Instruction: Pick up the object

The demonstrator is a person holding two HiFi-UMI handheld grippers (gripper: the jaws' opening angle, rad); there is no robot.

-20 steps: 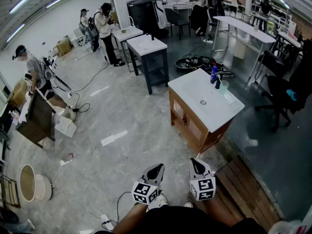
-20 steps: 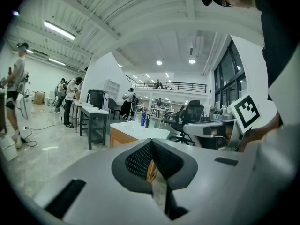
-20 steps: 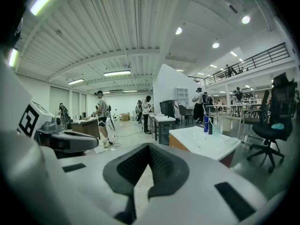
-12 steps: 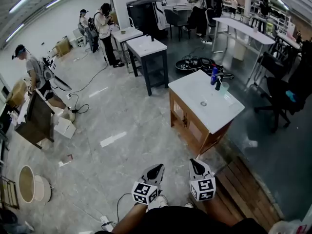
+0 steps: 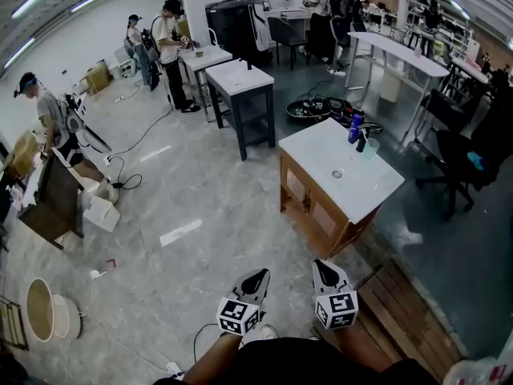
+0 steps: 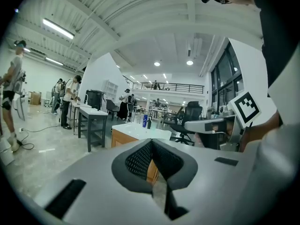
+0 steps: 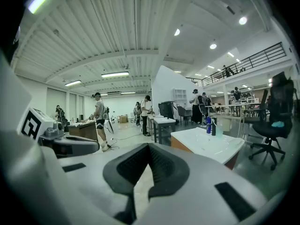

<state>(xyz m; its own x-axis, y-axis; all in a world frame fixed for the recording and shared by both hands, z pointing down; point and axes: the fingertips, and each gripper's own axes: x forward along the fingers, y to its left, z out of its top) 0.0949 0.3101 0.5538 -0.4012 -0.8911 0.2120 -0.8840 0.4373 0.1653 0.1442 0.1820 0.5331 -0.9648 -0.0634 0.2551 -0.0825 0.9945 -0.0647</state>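
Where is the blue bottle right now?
Head view, right of centre: the blue bottle stands at the far end of the white sink top, right beside a dark bottle and a clear cup.

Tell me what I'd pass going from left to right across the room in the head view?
Round tub → white box → dark table with a white top → wooden sink cabinet → black office chair.
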